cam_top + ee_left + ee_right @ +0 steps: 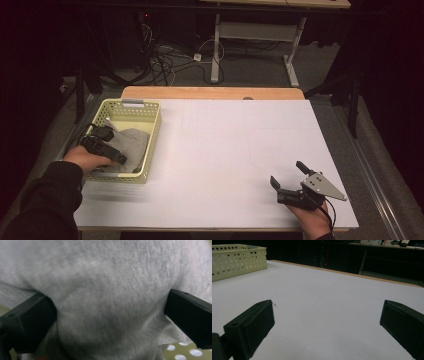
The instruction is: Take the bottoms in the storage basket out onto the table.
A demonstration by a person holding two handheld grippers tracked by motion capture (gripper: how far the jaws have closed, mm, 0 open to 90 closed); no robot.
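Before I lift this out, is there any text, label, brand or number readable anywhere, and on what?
None can be read. The grey cloth between the left gripper jaws is plain, the yellow basket has holes but no print, and the white table sheet is blank. Items on the far desk are too small to read.

A bench (225,165) covered by a white sheet is seen in the high view, with a strip of bare wood left showing along its far edge at 12 o'clock. A pale yellow perforated basket (150,145) is set directly on the sheet at about 9 o'clock, near the left edge. In the right gripper view, the same basket (237,261) is seen standing on the white surface, and the wooden edge is seen behind it.
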